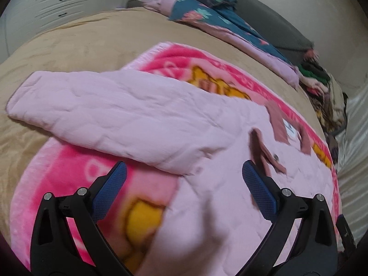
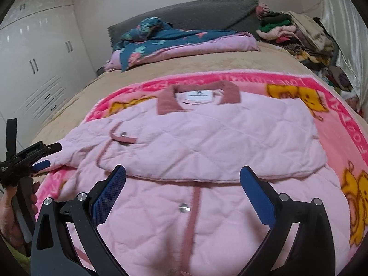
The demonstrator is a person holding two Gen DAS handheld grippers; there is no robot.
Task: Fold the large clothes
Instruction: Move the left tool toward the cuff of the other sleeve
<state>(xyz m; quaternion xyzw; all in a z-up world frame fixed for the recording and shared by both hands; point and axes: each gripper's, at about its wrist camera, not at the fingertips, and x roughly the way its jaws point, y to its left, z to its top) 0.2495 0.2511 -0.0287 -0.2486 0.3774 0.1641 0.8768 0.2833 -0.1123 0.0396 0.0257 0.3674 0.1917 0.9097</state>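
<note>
The bed [image 2: 76, 96], covered in a tan spread, carries a bright pink cartoon blanket [image 2: 340, 124] laid flat across its near half, and on that blanket lies the task's thing, a pale pink quilted jacket [image 2: 207, 133], front up, its darker pink collar [image 2: 197, 99] toward the head of the bed. The fold looks only begun. One sleeve [image 2: 241, 147] is already brought across the chest and lies fairly flat over the front. The other sleeve [image 1: 96, 108] stretches out toward the left edge of the bed, its cuff past the blanket's edge and resting on the tan spread, so it seems yet to be folded in. The lower body, with its snap placket [image 2: 193, 209], is laid out full length toward the foot edge; bringing the hem up to the collar is, I judge, also left to do. Along the head edge sit a folded teal floral quilt [image 2: 174, 39] and, in the far right corner, a heap of mixed clothes [image 2: 296, 34] that may be waiting their turn. The right tongs [image 2: 182, 179] hang above the jacket's middle, spread wide with nothing between them. The left tongs [image 1: 184, 179] are likewise spread wide and empty, above the jacket's left side near the outstretched sleeve.
</note>
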